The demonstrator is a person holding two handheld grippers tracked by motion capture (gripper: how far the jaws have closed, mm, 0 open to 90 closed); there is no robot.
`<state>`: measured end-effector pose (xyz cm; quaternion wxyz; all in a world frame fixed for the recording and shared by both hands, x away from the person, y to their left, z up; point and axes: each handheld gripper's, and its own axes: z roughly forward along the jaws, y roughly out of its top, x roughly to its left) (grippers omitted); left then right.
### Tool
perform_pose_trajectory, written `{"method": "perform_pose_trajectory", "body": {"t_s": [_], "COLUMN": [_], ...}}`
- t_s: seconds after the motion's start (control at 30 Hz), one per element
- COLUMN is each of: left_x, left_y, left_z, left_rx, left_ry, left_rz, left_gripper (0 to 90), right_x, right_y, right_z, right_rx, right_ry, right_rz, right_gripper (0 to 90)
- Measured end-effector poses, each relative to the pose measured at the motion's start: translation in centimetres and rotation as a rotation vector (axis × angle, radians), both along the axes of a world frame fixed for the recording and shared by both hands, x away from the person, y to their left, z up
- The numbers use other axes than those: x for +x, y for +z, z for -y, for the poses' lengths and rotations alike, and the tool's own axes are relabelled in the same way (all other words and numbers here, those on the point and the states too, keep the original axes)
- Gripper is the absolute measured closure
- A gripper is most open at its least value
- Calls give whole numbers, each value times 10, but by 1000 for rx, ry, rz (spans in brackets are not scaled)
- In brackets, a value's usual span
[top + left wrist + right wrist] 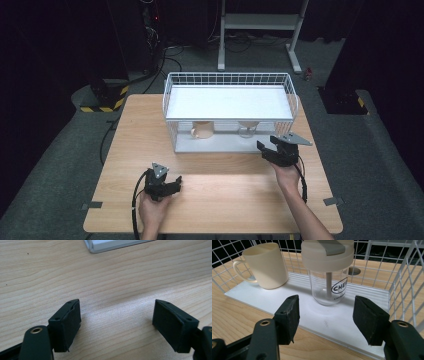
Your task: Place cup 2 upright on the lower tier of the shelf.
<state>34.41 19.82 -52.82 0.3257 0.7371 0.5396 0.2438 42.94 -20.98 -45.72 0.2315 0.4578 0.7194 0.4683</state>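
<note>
A white wire rack (230, 80) with two shelves stands at the back of the wooden table (215, 200). On its lower shelf (332, 320) stand a cream mug (268, 265) (202, 130) and a clear tumbler (328, 287) (247, 128) with a cream lid and a straw. My right gripper (325, 315) (272, 145) is open at the shelf's front edge, with the tumbler a little beyond its jaws. Over bare wood at the front left, my left gripper (116, 322) (172, 185) is open with nothing between its jaws.
The rack's wire walls (404, 282) close in the right side and back of the lower shelf. The shelf's near corner (110, 245) lies ahead of the left gripper. Past the table stand a metal stand (260, 22), cables and dark floor.
</note>
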Motion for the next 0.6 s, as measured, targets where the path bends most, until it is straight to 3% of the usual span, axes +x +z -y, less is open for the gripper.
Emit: {"method": "perform_pose_trajectory", "body": {"t_s": [0.6], "left_x": [0], "left_y": [0], "left_z": [0], "left_rx": [0], "left_ry": [1], "left_rz": [0], "left_gripper": [227], "right_x": [-13], "right_y": [10], "right_z": [8], "right_rx": [1], "right_ry": [24], "right_rz": [32], "right_gripper": [352]}}
